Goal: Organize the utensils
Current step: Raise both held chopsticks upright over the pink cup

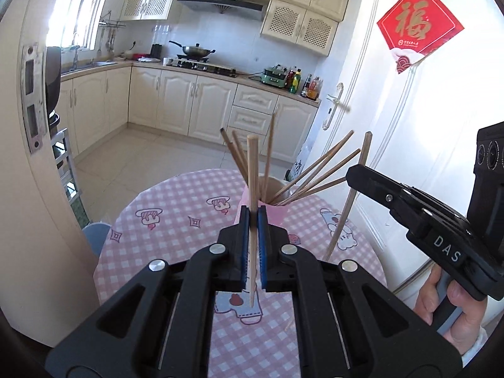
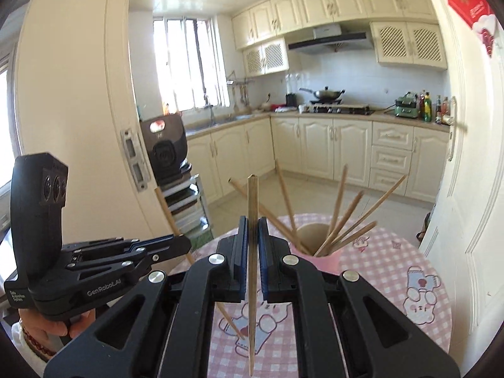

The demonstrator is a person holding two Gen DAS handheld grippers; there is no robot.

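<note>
A pink cup [image 2: 327, 260] holding several wooden chopsticks [image 2: 346, 220] stands on the round table; in the left wrist view the cup [image 1: 277, 214] sits just beyond my left fingers. My left gripper [image 1: 253, 214] is shut on a single chopstick [image 1: 252, 170], held upright above the table. My right gripper [image 2: 251, 223] is shut on another chopstick [image 2: 252, 195], also upright. The right gripper also shows in the left wrist view [image 1: 356, 176], with its chopstick [image 1: 349, 201] hanging down. The left gripper shows in the right wrist view [image 2: 179, 242], with its chopstick [image 2: 167, 211] tilted.
The table has a pink checked cloth [image 1: 176, 220] with cartoon prints. A white door [image 1: 409, 110] stands close on the right, a door frame [image 1: 28, 94] on the left. Kitchen cabinets [image 1: 189, 104] and open floor lie beyond. A blue stool [image 1: 94, 233] stands by the table's left edge.
</note>
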